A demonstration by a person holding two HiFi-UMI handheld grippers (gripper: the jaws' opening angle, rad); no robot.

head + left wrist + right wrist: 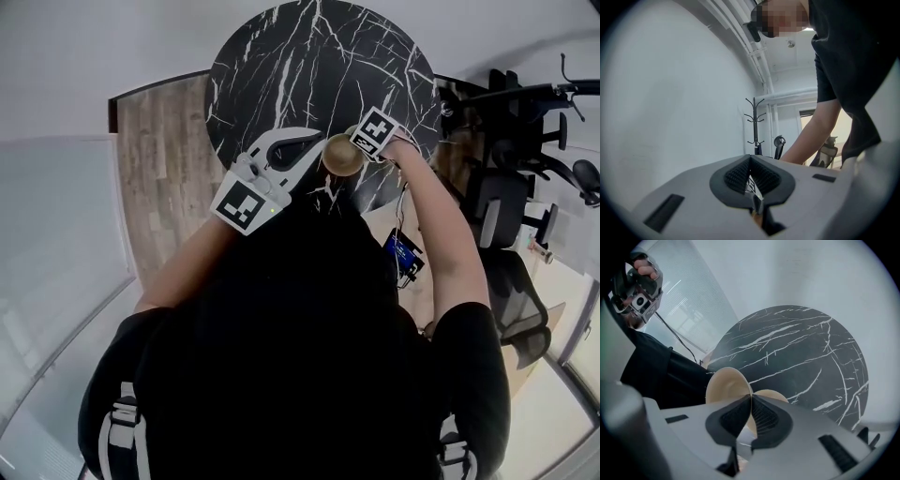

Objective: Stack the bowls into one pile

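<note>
right claw [751, 396] pinched tight on bowl [724, 385] rim | left claw [750, 158] closed, empty | risk: thin rim grip slips, bowl drops onto table [806, 348] below claw

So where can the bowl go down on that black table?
Nearly the whole black table is bare, from its far rim to its middle. The only crowded bit is the near edge, where the bowl hangs in the right gripper beside the left gripper.
</note>
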